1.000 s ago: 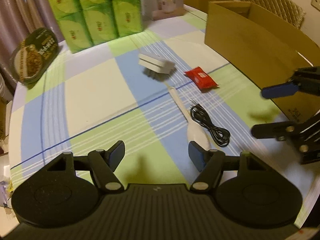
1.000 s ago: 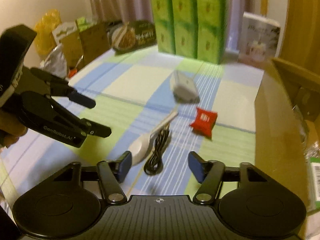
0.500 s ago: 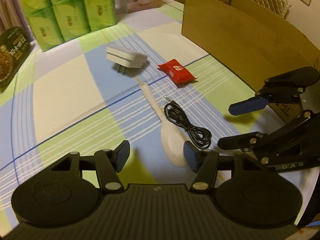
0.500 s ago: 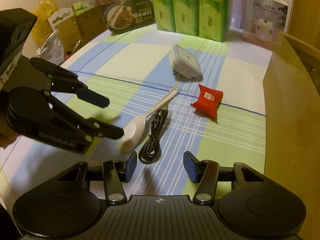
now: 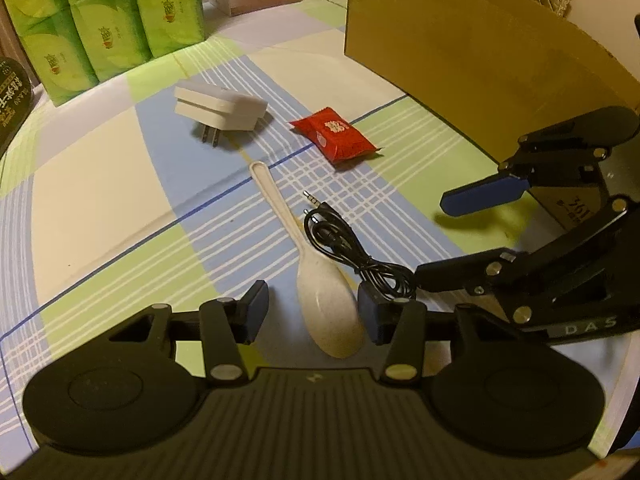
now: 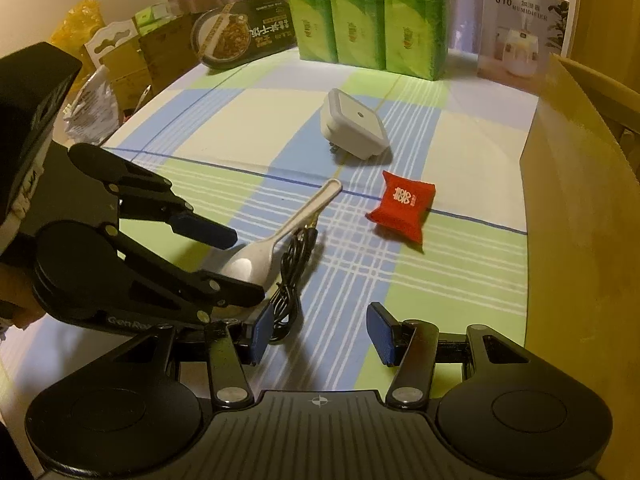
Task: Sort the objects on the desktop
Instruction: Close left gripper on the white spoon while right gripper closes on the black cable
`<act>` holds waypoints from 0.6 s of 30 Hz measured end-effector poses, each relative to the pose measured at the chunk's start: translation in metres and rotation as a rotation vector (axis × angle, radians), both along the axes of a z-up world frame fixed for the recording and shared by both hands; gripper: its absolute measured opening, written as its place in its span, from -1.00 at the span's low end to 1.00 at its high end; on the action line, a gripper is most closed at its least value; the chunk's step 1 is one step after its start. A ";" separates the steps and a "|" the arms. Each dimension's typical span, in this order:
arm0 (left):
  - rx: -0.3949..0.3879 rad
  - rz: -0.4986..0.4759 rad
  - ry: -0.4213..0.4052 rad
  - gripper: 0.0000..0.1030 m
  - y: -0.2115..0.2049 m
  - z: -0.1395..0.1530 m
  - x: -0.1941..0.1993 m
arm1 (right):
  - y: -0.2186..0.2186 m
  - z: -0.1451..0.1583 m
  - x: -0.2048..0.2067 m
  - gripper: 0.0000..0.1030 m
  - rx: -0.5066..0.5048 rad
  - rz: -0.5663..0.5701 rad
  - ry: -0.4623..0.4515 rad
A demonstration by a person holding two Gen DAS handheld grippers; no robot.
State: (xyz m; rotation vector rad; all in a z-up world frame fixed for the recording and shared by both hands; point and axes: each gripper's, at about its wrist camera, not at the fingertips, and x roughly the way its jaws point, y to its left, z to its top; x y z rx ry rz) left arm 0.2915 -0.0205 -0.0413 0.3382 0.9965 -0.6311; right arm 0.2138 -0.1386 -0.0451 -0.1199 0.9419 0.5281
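Tablecloth (image 6: pixel 224 128): checked in blue, green and cream, covering the table.
Green tissue packs (image 6: pixel 368 20): stacked at 12 o'clock, far edge.
Noodle bowl (image 6: pixel 240 34): tilted, at 11 o'clock.
Humidifier box (image 6: pixel 520 32): upright at 1 o'clock.
Yellow bag (image 6: pixel 78 26): 10 o'clock, beyond the table.

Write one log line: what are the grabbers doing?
left gripper: closing around spoon | right gripper: open over cable
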 end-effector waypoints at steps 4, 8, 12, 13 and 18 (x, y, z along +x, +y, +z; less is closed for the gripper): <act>0.018 0.018 0.007 -0.46 0.007 -0.002 0.003 | 0.002 -0.001 0.004 -0.03 0.009 0.000 0.000; 0.044 0.053 0.005 -0.49 0.022 0.001 0.006 | 0.008 -0.004 0.008 -0.03 0.014 0.016 -0.004; 0.053 0.084 0.004 -0.49 0.034 0.003 0.008 | 0.018 -0.009 0.011 -0.04 0.019 0.038 0.000; 0.055 0.088 0.002 -0.49 0.036 0.003 0.009 | 0.021 -0.011 0.012 -0.06 0.020 0.042 0.001; 0.066 0.101 -0.030 -0.37 0.041 0.004 0.010 | 0.030 -0.020 0.017 -0.23 0.001 0.057 -0.012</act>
